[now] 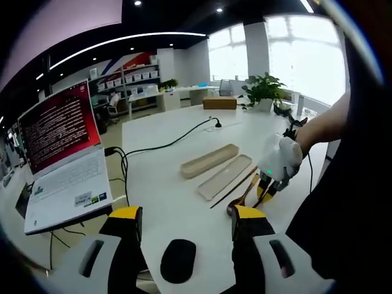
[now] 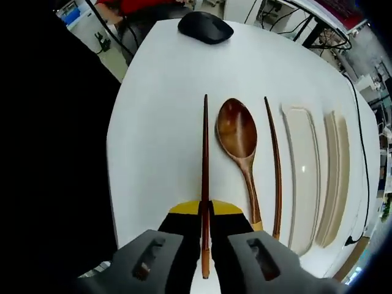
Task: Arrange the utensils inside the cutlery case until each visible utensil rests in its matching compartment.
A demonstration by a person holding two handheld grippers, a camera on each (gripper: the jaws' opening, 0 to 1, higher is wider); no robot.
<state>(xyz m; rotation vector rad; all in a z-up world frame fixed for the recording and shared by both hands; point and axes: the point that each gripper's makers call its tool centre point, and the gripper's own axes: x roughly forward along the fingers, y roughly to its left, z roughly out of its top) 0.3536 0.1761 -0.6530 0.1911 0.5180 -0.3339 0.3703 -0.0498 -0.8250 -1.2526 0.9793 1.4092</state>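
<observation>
The right claw (image 2: pixel 205 211) is closed on a dark wooden chopstick (image 2: pixel 205 177), its yellow-tipped jaws pinching the stick near its thick end; the stick runs straight ahead from the jaws over the white counter (image 2: pixel 159 110). Whether the far tip touches the counter cannot be told.

Taking the wooden spoon (image 2: pixel 240 144) as the landmark: it lies flat on the counter just beside the held chopstick, bowl toward the far end and handle pointing back toward the claw. On the spoon's other side, close by and roughly parallel to it, lies a second chopstick (image 2: pixel 275 165), apart from the spoon's bowl and near its handle. Beyond that chopstick sits the beige cutlery case tray (image 2: pixel 304 177), long and shallow, with nothing in it, and just past it the matching case lid (image 2: pixel 338 171). Far ahead of the spoon's bowl, near the counter's edge, rests a black computer mouse (image 2: pixel 205 27).

In the left gripper view the spoon (image 1: pixel 240 197) and the utensils beside it appear small, next to the tray (image 1: pixel 224 176) and lid (image 1: pixel 209 160), with a white-gloved hand (image 1: pixel 282 158) holding the right claw over them. The left claw (image 1: pixel 187 217) is spread wide and holds nothing, hovering well apart from the spoon above the mouse (image 1: pixel 178 260). A black cable (image 1: pixel 165 144) crosses the counter, and an open laptop (image 1: pixel 64 165) stands off to the side.
</observation>
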